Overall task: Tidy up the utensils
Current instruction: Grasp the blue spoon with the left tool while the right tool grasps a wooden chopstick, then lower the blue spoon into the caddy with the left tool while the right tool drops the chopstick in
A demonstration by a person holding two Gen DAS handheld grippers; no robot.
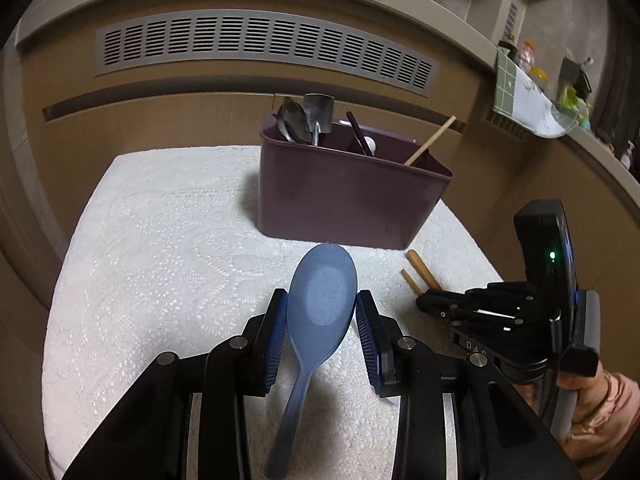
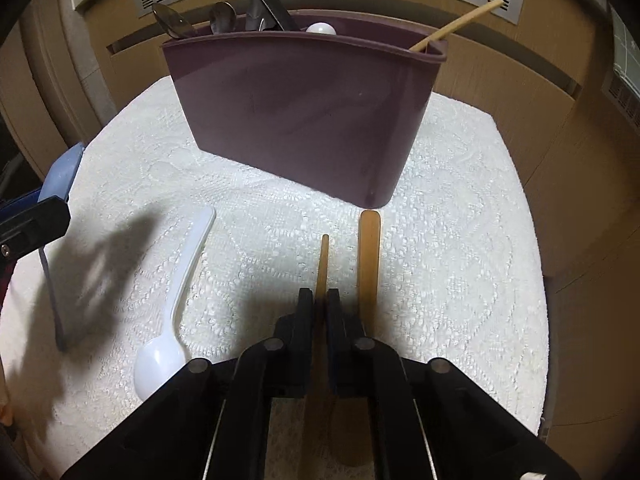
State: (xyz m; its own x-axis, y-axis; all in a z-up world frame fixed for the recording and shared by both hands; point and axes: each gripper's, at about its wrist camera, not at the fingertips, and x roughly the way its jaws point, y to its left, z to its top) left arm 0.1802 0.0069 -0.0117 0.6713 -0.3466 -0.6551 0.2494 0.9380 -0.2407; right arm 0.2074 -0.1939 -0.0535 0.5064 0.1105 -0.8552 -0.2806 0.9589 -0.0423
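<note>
A purple utensil caddy stands on the white lace cloth and holds metal spoons, a black utensil and a wooden stick; it also shows in the right wrist view. My left gripper is shut on the bowl of a blue rice paddle, held above the cloth. My right gripper is shut on a thin wooden utensil on the cloth, with a wider wooden utensil lying just to its right. A white plastic spoon lies to the left.
The cloth-covered table is backed by a brown panel with a grey vent grille. A shelf with assorted items runs along the right. The right gripper shows at the right of the left wrist view.
</note>
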